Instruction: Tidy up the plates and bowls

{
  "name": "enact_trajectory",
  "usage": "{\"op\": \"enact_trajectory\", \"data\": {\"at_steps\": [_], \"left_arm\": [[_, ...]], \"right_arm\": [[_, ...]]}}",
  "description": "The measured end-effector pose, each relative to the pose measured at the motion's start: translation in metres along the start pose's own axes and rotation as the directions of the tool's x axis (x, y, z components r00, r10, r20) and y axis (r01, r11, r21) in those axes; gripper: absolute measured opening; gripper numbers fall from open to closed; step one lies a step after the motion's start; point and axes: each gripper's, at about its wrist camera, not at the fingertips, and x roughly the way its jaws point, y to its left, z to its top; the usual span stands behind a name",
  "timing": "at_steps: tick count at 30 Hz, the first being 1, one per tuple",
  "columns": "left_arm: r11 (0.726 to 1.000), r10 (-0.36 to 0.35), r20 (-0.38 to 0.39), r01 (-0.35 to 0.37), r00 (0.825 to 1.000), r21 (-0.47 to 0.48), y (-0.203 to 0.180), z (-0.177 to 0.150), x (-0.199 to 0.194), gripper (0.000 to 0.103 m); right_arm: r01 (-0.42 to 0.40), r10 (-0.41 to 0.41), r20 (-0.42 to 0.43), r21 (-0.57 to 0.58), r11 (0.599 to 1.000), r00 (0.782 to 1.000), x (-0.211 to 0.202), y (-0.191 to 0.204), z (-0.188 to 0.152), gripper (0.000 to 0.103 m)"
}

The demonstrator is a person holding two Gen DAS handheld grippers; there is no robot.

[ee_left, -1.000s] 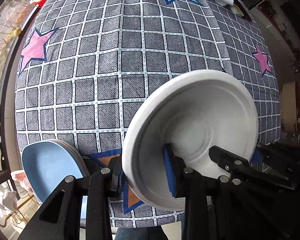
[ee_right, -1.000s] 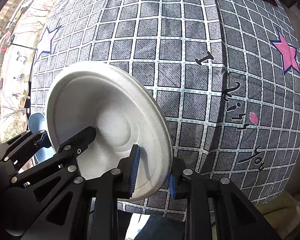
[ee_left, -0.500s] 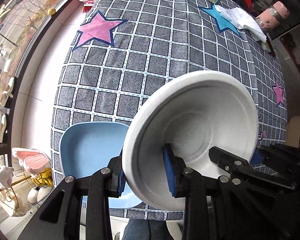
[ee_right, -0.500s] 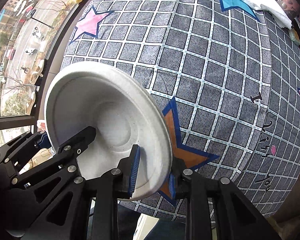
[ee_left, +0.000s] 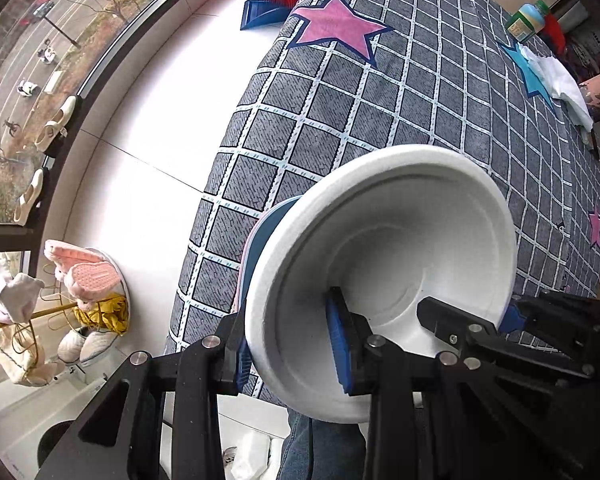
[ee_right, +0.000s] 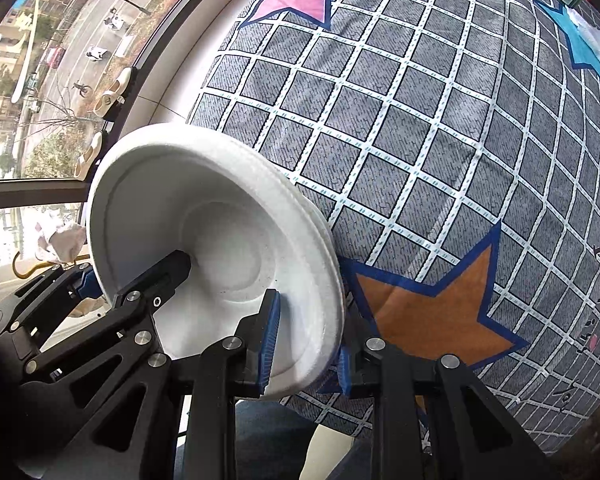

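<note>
- The left claw point(ee_left: 290, 350) is clamped on the rim of a white foam bowl point(ee_left: 400, 272), one blue pad inside the bowl and one outside, so the thin wall is pinched rather than the whole bowl spanned.
- The right claw point(ee_right: 306, 346) grips the opposite rim of the same bowl point(ee_right: 204, 240) in the same way; in its view the rim looks layered, possibly several bowls nested together, though I cannot be sure.
- Judged from the two-sided grip, both hands share the load to keep the light, flexible foam from bending or tipping.
- The bowl hangs in the air above the near edge of the checked, star-patterned surface point(ee_left: 380, 120), open side facing the cameras.
- Just behind and under the bowl's left edge, a sliver of a blue plate point(ee_left: 262, 240) shows on the surface; it seems to be the place where dishes are gathered.
- The next move is probably lowering the bowl onto or beside that plate, keeping it level so it nests cleanly.
</note>
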Motion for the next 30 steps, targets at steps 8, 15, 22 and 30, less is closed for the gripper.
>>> {"op": "enact_trajectory", "data": {"at_steps": [8,15,22,30], "left_arm": [[1.0,0.008,-0.034,-0.009,0.999,-0.015,0.012,-0.004,0.025,0.038],[0.998,0.056,0.019,-0.056,0.998,-0.021,0.027,0.0,0.017,0.08],[0.999,0.047,0.041,-0.046,0.998,-0.01,0.029,0.0,0.004,0.087],[0.997,0.019,0.054,-0.023,0.998,0.069,0.012,-0.003,-0.012,0.094]], "right_arm": [[0.024,-0.025,-0.063,-0.017,1.0,0.998,0.038,0.023,0.009,0.028],[0.026,-0.027,-0.049,-0.029,0.999,0.998,0.03,0.025,0.015,0.03],[0.06,-0.059,0.028,-0.028,0.998,0.998,-0.001,0.015,0.009,0.076],[0.051,-0.056,0.102,0.044,0.998,0.993,-0.029,-0.004,-0.001,0.103]]}}
